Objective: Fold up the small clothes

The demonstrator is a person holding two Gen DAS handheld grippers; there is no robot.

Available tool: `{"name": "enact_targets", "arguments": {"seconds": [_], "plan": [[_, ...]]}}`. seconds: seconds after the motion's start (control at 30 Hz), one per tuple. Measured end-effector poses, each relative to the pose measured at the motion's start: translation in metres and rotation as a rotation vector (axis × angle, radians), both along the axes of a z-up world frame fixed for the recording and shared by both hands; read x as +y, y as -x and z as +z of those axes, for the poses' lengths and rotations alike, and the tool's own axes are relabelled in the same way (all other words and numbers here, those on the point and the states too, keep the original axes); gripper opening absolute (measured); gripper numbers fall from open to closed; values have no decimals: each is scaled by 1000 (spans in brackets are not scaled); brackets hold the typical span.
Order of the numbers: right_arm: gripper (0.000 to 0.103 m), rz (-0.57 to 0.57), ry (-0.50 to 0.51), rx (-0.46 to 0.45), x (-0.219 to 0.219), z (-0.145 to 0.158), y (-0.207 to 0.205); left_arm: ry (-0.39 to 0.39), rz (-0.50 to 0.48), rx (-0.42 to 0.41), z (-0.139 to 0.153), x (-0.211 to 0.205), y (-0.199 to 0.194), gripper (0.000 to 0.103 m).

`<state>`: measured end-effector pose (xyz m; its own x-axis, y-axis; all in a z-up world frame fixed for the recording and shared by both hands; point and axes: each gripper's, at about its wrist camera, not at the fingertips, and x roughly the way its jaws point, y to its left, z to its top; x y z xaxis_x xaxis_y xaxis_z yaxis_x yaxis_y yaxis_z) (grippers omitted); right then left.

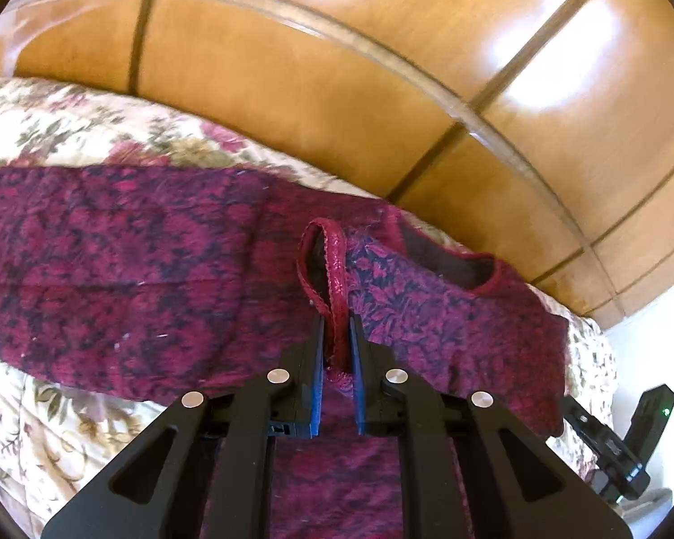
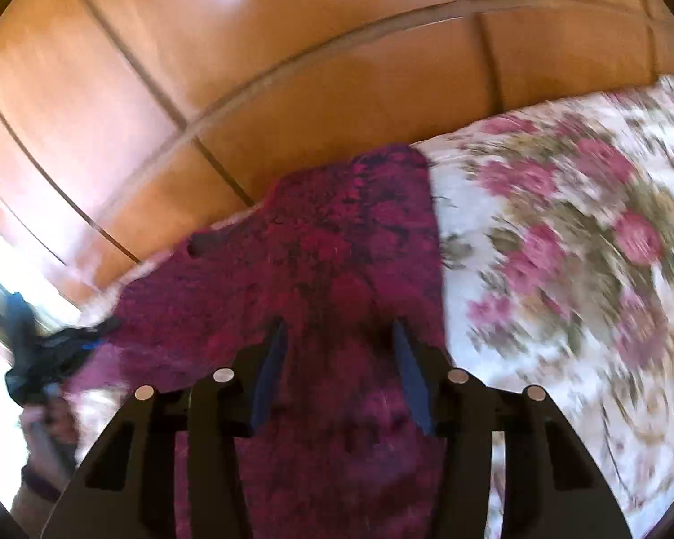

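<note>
Your left gripper (image 1: 337, 323) is clamped on the red trimmed edge (image 1: 334, 269) of the magenta garment (image 1: 135, 260), spread on the floral bedspread (image 1: 45, 125). Your right gripper (image 2: 337, 330) stands apart over blurred cloth; its contact is unclear.

**Cloth, wood, plastic, metal**

Soft woven cloth on the maroon garment (image 1: 157, 260), matt and slightly fuzzy, with a dark floral pattern; along the strap loop (image 1: 332, 265), a glittery, scalloped red trim. Quilted cotton-like fabric on the floral bedspread (image 2: 561, 233), matt, cream with pink roses. Polished wood on the headboard (image 1: 337, 90), orange-brown, smooth and glossy, bright with window glare. Matt black plastic on the left gripper (image 1: 337, 328) and right gripper (image 2: 337, 328), with blue rubbery pads on the fingers (image 1: 315, 386) and brushed metal pins (image 1: 278, 376).
</note>
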<state>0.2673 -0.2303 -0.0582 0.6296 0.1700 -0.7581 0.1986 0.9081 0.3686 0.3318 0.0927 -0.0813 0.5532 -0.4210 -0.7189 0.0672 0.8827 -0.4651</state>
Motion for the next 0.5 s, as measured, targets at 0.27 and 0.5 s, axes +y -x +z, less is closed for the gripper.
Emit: {"name": "enact_targets", "arguments": {"seconds": [0.27, 0.5], "plan": [[47, -34, 226, 39, 22, -26, -17, -131, 9, 29, -37, 4, 6, 12], [77, 1, 271, -38, 44, 12, 16, 4, 168, 22, -24, 66, 41, 51]]}}
